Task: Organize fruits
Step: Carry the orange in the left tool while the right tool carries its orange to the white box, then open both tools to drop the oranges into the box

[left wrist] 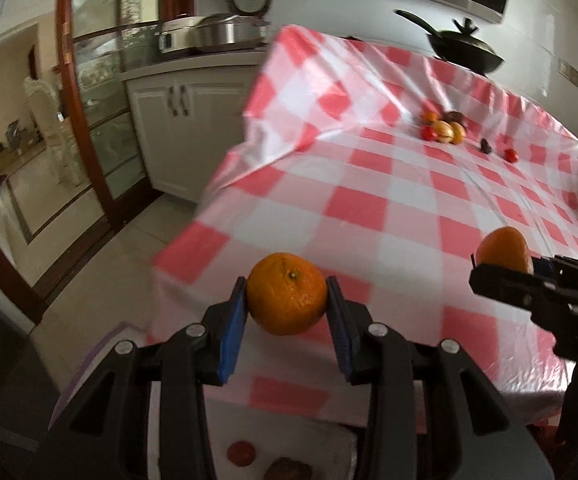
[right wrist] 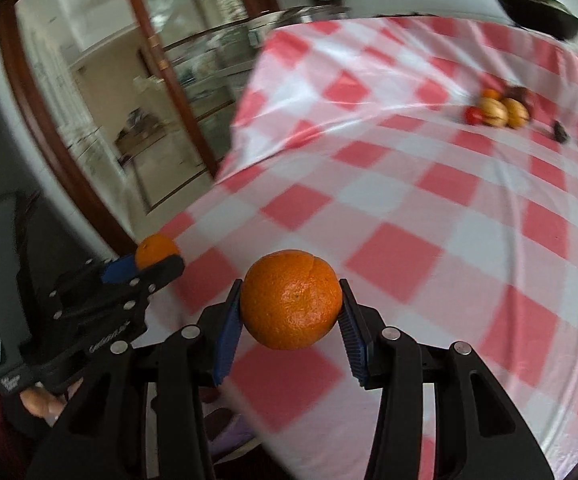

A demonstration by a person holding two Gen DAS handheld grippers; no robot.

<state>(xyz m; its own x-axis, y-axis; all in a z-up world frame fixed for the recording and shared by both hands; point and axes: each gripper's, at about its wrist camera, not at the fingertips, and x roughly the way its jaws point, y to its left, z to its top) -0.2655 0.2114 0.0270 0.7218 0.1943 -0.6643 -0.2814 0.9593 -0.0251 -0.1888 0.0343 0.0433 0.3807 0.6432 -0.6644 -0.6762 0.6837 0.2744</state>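
Left wrist view, left edge: glass door [left wrist: 89, 112] with a brown frame, tiled floor below it, white cabinet [left wrist: 185, 136] just right of the door with a steel pot [left wrist: 217, 34] on its counter. Centre bottom: left gripper [left wrist: 287, 308] pinches an orange [left wrist: 287, 294] between its blue pads [left wrist: 233, 332], stem end facing the camera, held over the near edge of the checked cloth [left wrist: 369, 200]. Under the gripper, bottom of frame, a white tray [left wrist: 329, 452] holds a red fruit and a brown one, both blurred. Upper right of centre: a fruit pile [left wrist: 445, 128] on the far part of the cloth, yellow, orange, red and dark pieces touching; just right of it a small dark piece [left wrist: 486, 146] and a small red one [left wrist: 511, 155], each apart. Black wok [left wrist: 465, 50] beyond the far edge of the cloth. Right edge: right gripper [left wrist: 501, 264] enters from the side, closed around a second orange [left wrist: 505, 250]. Right wrist view, lower left: the left gripper [right wrist: 157, 262] with its orange [right wrist: 157, 250], a hand [right wrist: 45, 400] on its grip. Centre bottom: right gripper [right wrist: 291, 312] clamps the second orange [right wrist: 291, 300] between blue pads, above the cloth [right wrist: 409, 208]. Upper right: the same pile [right wrist: 501, 110], blurred, with the wok [right wrist: 541, 12] at the top.
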